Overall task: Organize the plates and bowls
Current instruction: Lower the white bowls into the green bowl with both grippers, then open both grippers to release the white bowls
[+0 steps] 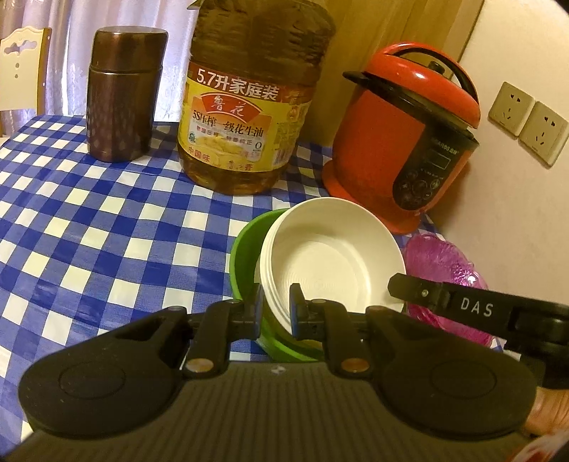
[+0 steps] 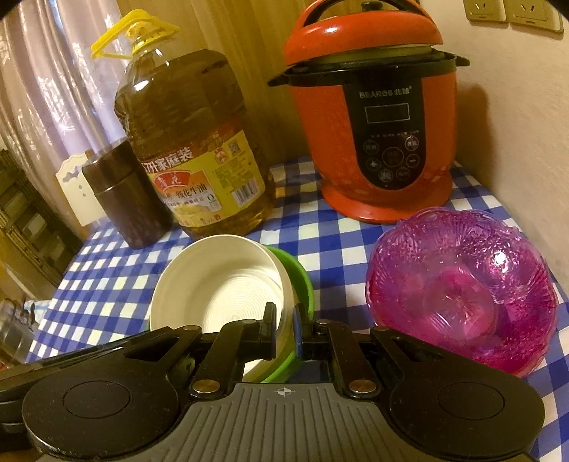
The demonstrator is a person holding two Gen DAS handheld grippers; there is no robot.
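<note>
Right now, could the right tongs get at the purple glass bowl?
Probably yes: the purple glass bowl sits uncovered just right of the right tongs, but those are clamped on the white bowls and must release first.

white bowls [image 1: 330,256]: a nested stack (layers too fine to count)
green bowl [image 1: 245,256]: 1
purple bowl [image 2: 462,291]: 1
oil jug [image 1: 245,106]: 1
brown canister [image 1: 124,96]: 1
red cooker [image 2: 377,121]: 1
wall sockets [image 1: 526,122]: 2

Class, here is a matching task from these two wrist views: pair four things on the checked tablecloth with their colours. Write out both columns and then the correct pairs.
Things:
1. pressure cooker
2. glass bowl
3. outer bowl holding the white bowls
4. oil bottle's handle

Colours:
A. green
B. yellow
C. red
D. purple

Pairs: 1-C, 2-D, 3-A, 4-B
</note>
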